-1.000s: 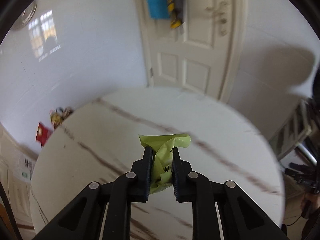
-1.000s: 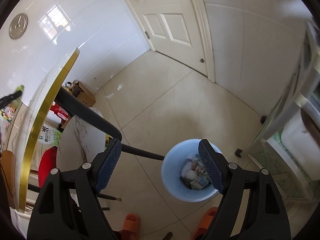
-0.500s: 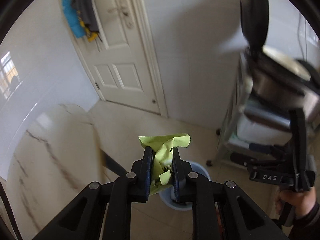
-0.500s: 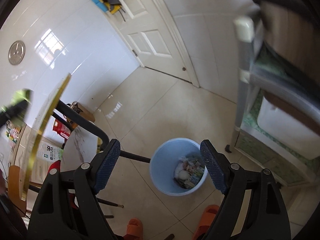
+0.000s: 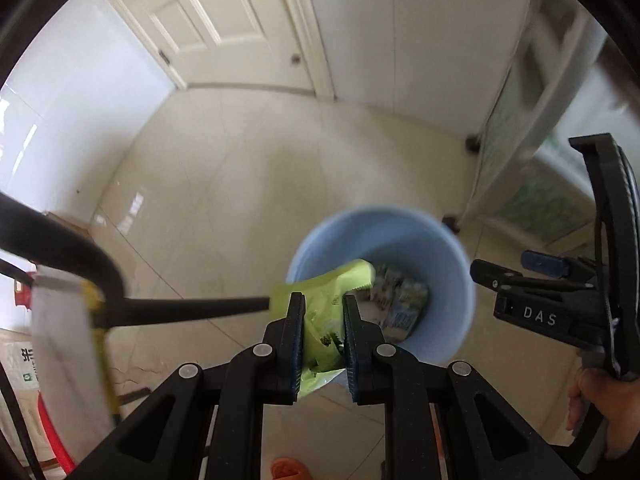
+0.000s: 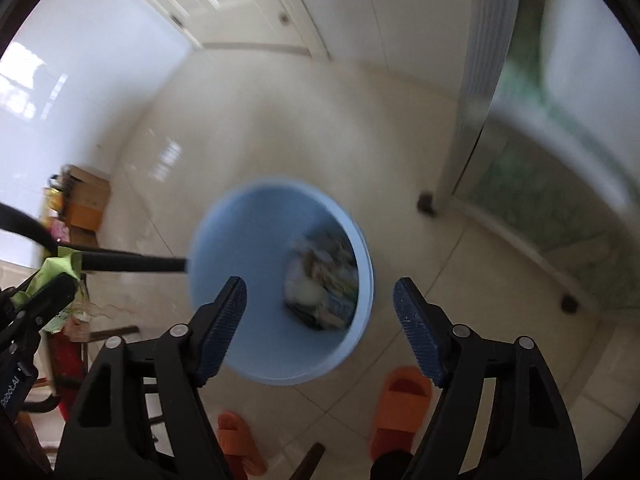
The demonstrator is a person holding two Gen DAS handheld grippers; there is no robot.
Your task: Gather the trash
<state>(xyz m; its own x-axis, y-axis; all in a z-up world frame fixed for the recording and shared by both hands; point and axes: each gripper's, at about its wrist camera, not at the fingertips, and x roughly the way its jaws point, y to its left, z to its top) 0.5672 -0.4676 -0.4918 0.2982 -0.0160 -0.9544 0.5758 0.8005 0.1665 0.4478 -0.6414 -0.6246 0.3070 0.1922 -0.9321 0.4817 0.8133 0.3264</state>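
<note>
My left gripper (image 5: 322, 304) is shut on a crumpled lime-green wrapper (image 5: 324, 296), held just over the near rim of a light blue bin (image 5: 436, 240) on the floor. Several pieces of trash (image 5: 396, 300) lie inside the bin. In the right wrist view the same blue bin (image 6: 248, 232) sits below my right gripper (image 6: 318, 300), whose jaws are closing with nothing between them. At that view's left edge the green wrapper (image 6: 54, 268) shows in the left gripper (image 6: 44, 292). The right gripper (image 5: 580, 280) also appears at the right of the left wrist view, held by a hand (image 5: 612, 408).
A black table leg (image 5: 168, 306) runs in from the left toward the bin. Orange slippers (image 6: 400, 400) stand on the tiled floor below the bin. A white door (image 5: 224, 24) is at the back, a wheeled cabinet (image 6: 540, 184) at the right, and cardboard boxes (image 6: 86, 200) at the left wall.
Both grippers have dropped and tipped down toward the bin, which now looks much larger. The left one swung off the marble table, carrying the wrapper over the bin's rim. The right jaws narrowed slightly.
</note>
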